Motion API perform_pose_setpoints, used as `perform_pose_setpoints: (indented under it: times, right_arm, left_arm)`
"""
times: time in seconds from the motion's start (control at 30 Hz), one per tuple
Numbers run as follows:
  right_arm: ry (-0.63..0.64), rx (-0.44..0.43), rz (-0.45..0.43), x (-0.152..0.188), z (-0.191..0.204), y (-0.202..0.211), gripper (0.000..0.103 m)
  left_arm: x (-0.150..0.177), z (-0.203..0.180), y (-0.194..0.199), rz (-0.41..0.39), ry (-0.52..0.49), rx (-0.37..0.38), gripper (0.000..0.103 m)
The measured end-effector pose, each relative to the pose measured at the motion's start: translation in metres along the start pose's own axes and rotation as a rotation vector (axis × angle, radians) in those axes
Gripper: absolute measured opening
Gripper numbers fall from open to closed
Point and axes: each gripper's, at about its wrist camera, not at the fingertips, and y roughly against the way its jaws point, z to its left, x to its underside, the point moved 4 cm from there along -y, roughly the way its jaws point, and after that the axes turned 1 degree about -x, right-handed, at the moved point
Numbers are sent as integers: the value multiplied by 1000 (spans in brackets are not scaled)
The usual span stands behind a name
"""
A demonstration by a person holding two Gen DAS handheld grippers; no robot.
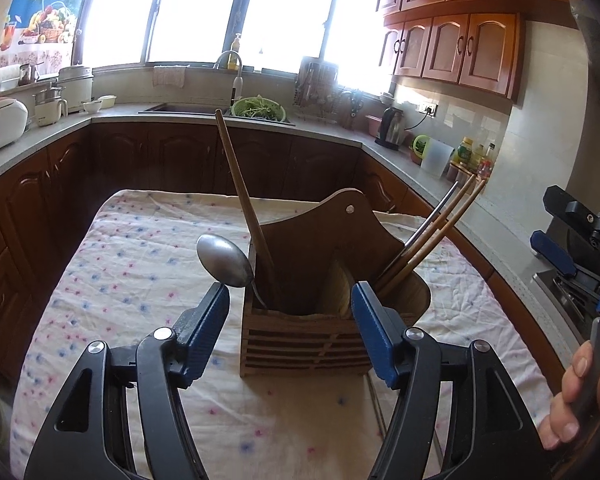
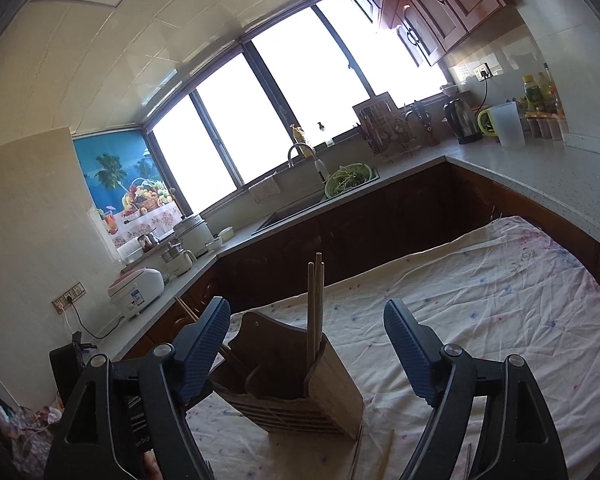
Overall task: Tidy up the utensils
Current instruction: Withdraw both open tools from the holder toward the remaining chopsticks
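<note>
Lying just below the open, empty right hand-held gripper (image 2: 306,350), loose chopsticks (image 2: 356,456) are seen pointing toward it.

Wooden holder (image 1: 316,320) upright on cloth; spoon (image 1: 224,261), chopsticks (image 1: 428,236) leaning inside.

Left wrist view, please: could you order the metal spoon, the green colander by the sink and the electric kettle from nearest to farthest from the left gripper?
Measured from the left gripper, whose jaws stand open:
1. Metal spoon, its bowl just above the gripper's left fingertip, standing in the wooden holder.
2. Green colander, across the kitchen beside the sink.
3. Electric kettle, on the right counter; too close to the colander to call firmly.
</note>
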Motion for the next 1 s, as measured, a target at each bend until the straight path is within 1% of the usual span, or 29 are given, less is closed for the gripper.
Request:
perform_pose_setpoints:
  times: [0.07,0.13,0.27,0.43,0.63,0.83,1.0]
  right_arm:
    - [-12,6,-1,4,-4,10,89]
    - [-23,12,-5,9,-8,21,90]
    - [-24,41,9,25,-16,37,93]
    - [-49,65,44,46,-28,57,93]
    - [-64,100,53,70,-41,83,93]
    - [-94,124,79,96,-52,103,93]
    - [-76,141,94,111,-55,116,93]
  left_arm:
    - [6,1,8,-3,9,-2,74]
    - [13,0,16,-3,17,-1,77]
    - [32,-3,27,23,20,9,77]
    - [54,-8,44,46,33,25,78]
    - [78,-17,64,51,49,52,78]
    - [95,-23,73,72,57,66,79]
    - [110,-28,79,91,55,67,79]
